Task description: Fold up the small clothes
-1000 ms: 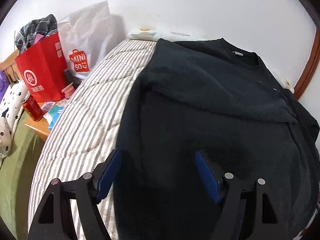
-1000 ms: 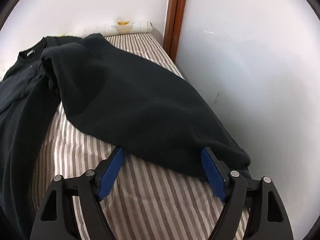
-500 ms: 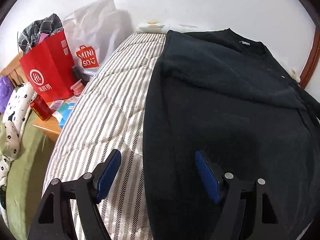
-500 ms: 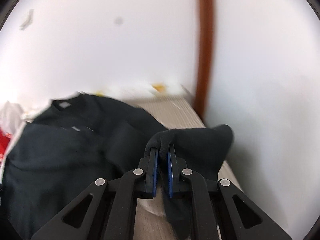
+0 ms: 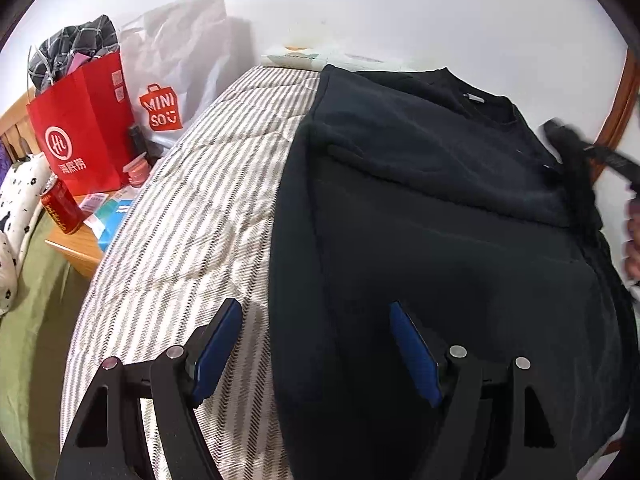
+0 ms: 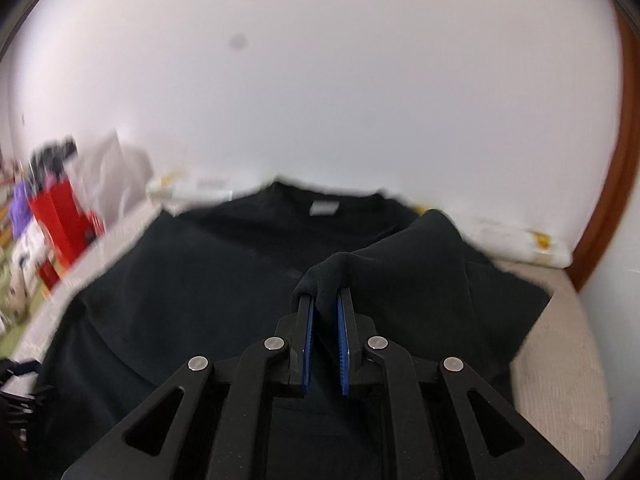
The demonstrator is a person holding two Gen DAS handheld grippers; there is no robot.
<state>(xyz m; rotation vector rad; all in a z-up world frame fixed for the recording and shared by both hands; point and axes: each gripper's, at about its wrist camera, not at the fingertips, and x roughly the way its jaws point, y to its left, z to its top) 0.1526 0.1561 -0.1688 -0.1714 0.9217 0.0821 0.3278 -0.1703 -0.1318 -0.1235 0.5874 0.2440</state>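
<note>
A black sweatshirt point(image 5: 420, 240) lies spread on the striped bed point(image 5: 192, 240), neck label toward the far wall, its body covering the right half of the mattress. One sleeve is already laid across the chest.

The right tool point(image 6: 325, 312) is clamped on the cuff end of the other sleeve point(image 6: 420, 264), a bunch of dark fabric pinched between its blue pads point(image 6: 307, 336). It holds that sleeve lifted above the body of the garment, the cloth trailing back to the shoulder at the right edge. From the left wrist view the same sleeve shows as a blurred dark strip near the right rim.

The left tool point(image 5: 316, 344) hangs over the lower left edge of the sweatshirt with its jaws wide apart; one pad is above the bedsheet, the other above the black cloth, and nothing is gripped.

The step in hand looks like folding the second sleeve inward. Next, the right tool likely needs to carry the cuff across the chest, lay it flat without dragging the shoulder seam, then let go. The left tool seems well placed to pin the hem should the body start to slide.

Off the bed's left side stand a red paper bag point(image 5: 84, 128), a white Miniso bag point(image 5: 176, 80) and a red can point(image 5: 62, 208).
</note>
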